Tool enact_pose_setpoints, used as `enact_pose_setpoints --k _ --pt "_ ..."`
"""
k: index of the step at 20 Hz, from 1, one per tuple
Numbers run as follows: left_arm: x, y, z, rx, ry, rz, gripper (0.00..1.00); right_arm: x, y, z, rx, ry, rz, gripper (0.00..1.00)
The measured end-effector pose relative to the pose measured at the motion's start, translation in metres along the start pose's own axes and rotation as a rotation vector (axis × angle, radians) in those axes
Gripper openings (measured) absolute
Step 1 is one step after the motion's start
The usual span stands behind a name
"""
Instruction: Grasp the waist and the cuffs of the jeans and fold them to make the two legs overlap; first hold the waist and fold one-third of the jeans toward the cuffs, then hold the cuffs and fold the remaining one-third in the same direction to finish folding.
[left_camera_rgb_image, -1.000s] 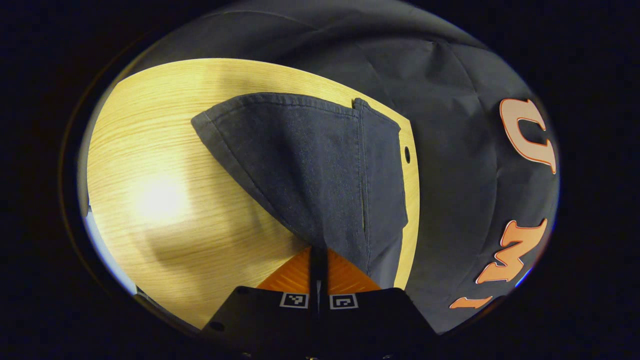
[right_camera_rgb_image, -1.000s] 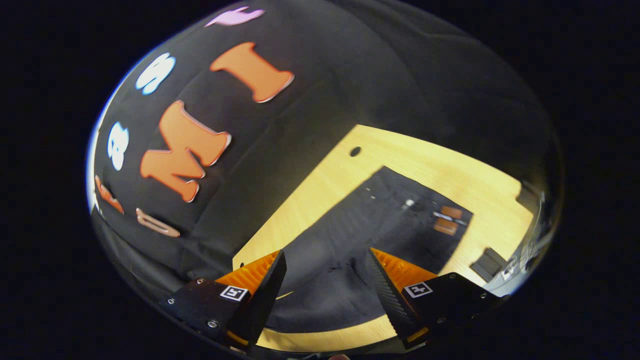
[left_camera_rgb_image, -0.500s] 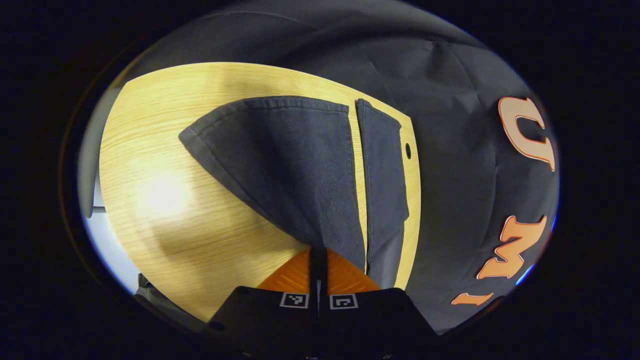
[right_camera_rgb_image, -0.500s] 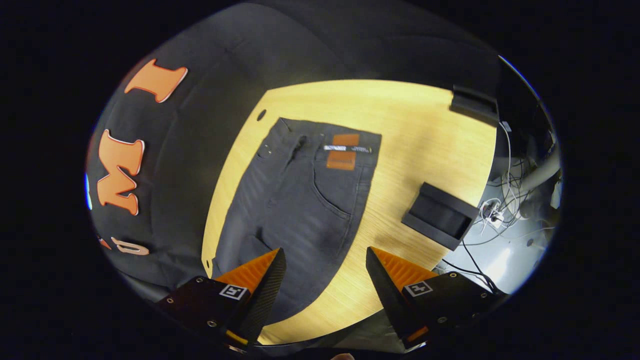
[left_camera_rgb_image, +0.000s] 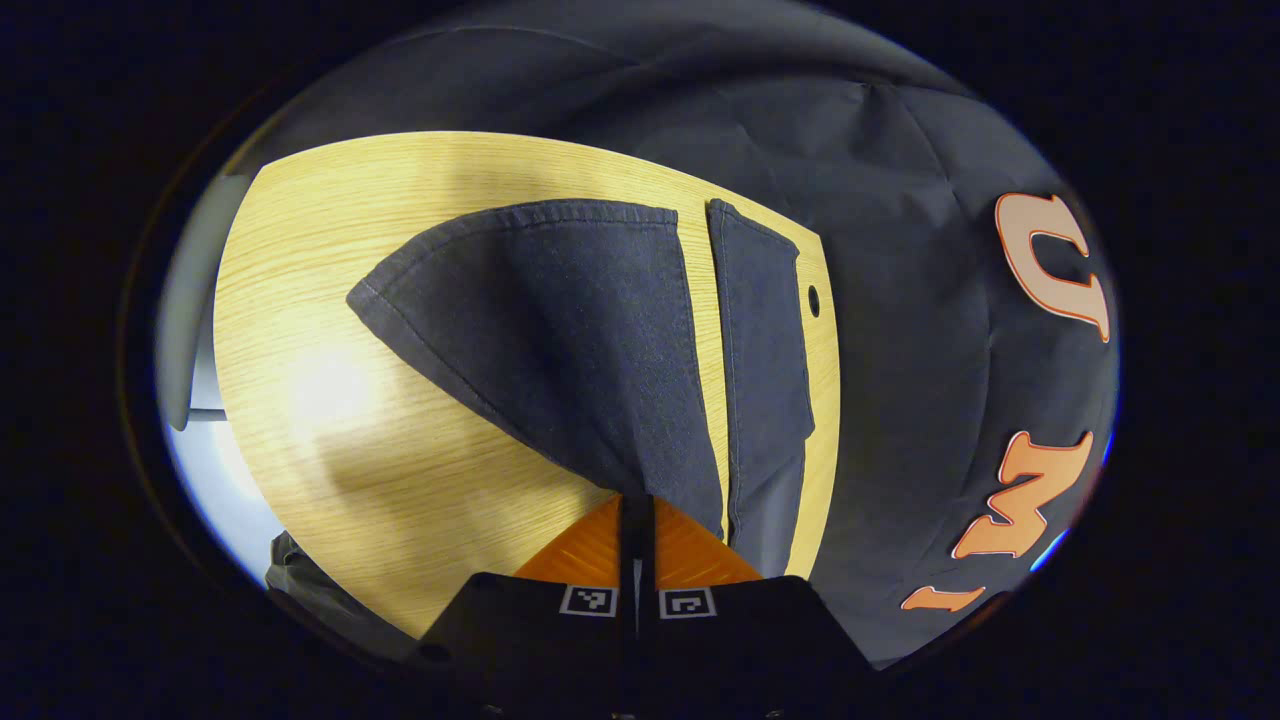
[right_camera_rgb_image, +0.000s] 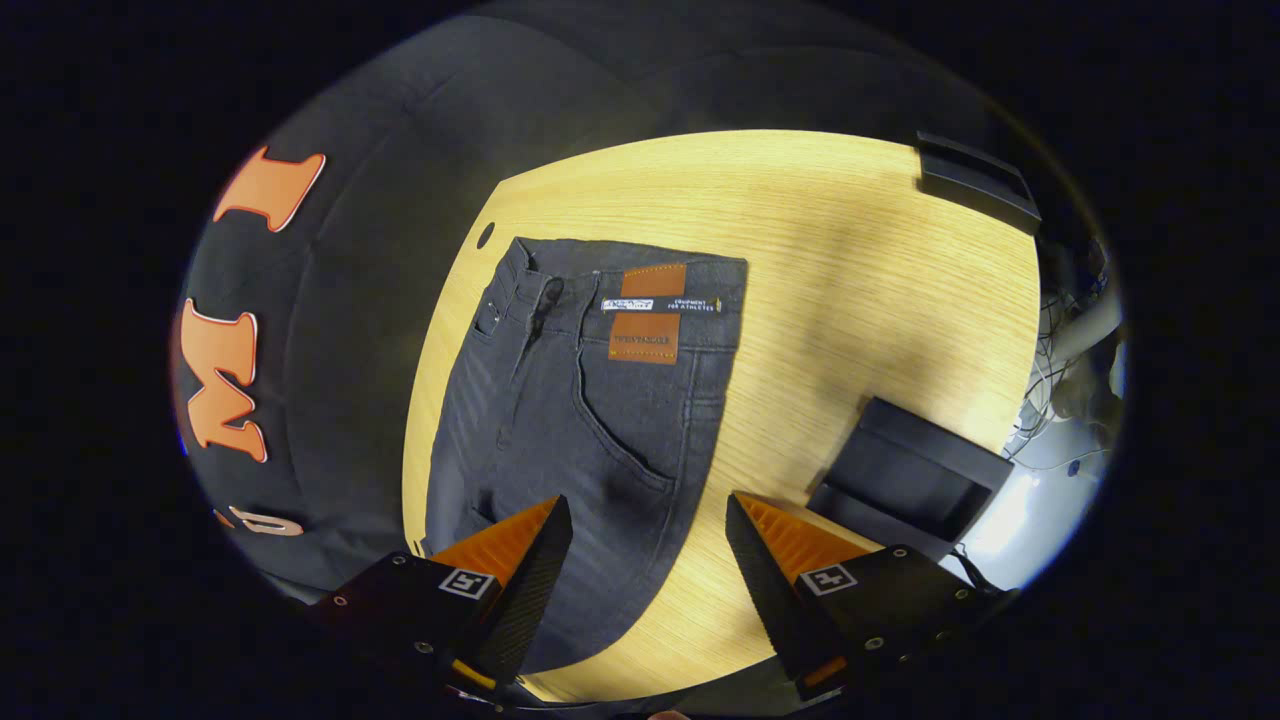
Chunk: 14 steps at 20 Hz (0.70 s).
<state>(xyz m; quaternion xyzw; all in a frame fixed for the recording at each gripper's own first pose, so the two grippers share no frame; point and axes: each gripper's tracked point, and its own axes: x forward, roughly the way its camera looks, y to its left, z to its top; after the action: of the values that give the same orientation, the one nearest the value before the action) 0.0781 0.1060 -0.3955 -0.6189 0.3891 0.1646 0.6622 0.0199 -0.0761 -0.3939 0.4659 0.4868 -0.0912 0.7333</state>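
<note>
Dark jeans (right_camera_rgb_image: 590, 420) lie flat on the wooden table (right_camera_rgb_image: 850, 260), waist at the far end near the table's back edge by the small hole (right_camera_rgb_image: 485, 236). The right gripper (right_camera_rgb_image: 645, 560) hangs above the jeans' thigh area, its fingers spread wide with nothing between them. The left gripper (left_camera_rgb_image: 637, 530) has its fingers pressed together on a lifted leg (left_camera_rgb_image: 560, 330); the second leg (left_camera_rgb_image: 765, 370) lies flat beside it. A black tray (right_camera_rgb_image: 910, 480) sits on the table to the jeans' right.
</note>
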Motion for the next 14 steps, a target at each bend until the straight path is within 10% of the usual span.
enact_pose_setpoints --k 8,12,14 --pt "0.000 0.001 -0.001 -0.017 0.001 0.001 0.01 0.033 0.030 0.012 0.009 -0.051 0.089 0.78" --pt "0.001 0.000 -0.001 -0.005 0.003 0.007 0.01 0.038 0.022 0.016 0.012 -0.092 0.048 0.19" --pt "0.000 -0.001 0.001 0.019 0.002 0.021 0.01 0.037 0.026 0.012 0.043 -0.080 0.030 0.15"
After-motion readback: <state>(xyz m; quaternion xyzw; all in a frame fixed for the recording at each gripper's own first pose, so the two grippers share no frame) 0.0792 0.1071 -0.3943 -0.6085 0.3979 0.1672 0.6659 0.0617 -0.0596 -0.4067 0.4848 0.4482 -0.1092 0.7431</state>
